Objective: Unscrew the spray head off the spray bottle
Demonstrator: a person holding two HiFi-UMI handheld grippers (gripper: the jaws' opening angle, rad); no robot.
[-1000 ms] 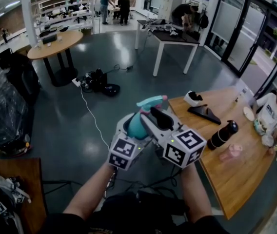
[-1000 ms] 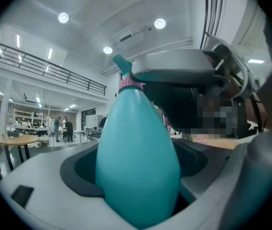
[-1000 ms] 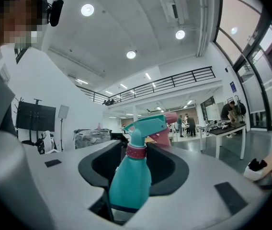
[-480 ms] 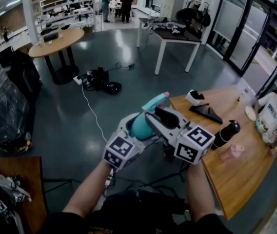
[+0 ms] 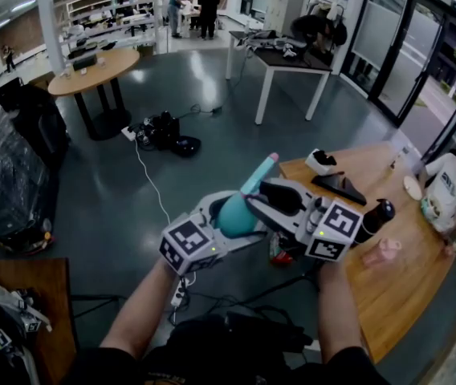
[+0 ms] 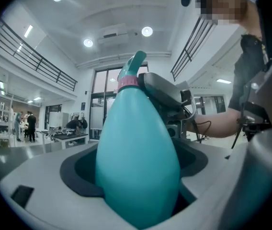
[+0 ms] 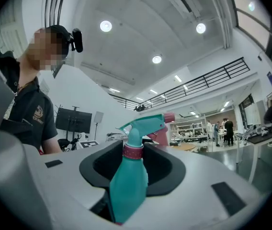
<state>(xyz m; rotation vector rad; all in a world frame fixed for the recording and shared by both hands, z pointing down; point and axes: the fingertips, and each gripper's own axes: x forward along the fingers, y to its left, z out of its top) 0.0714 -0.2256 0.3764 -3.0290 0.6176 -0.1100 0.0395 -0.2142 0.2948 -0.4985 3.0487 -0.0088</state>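
A teal spray bottle [image 5: 232,212] with a pink collar is held in the air in front of me, above the floor. My left gripper [image 5: 220,212] is shut on its wide body [image 6: 138,166]. The teal spray head [image 5: 260,171] with its pink nozzle points up and away. My right gripper [image 5: 270,199] comes in from the right and sits closed around the bottle's narrower upper part below the collar [image 7: 132,151]. In the right gripper view the spray head [image 7: 143,123] stands above the right gripper [image 7: 126,188]. In the left gripper view the left gripper [image 6: 138,188] hides the bottle's base.
A wooden table [image 5: 388,303] at the right carries a black bottle [image 5: 370,219], a pink cup [image 5: 382,251] and a dark wedge-shaped item [image 5: 336,187]. A person [image 5: 451,181] sits at its far side. Cables and bags [image 5: 162,131] lie on the floor beyond.
Both grippers and the bottle have swung: the spray head now points more up and away. The left marker cube has shifted left, the right one right and a little up.
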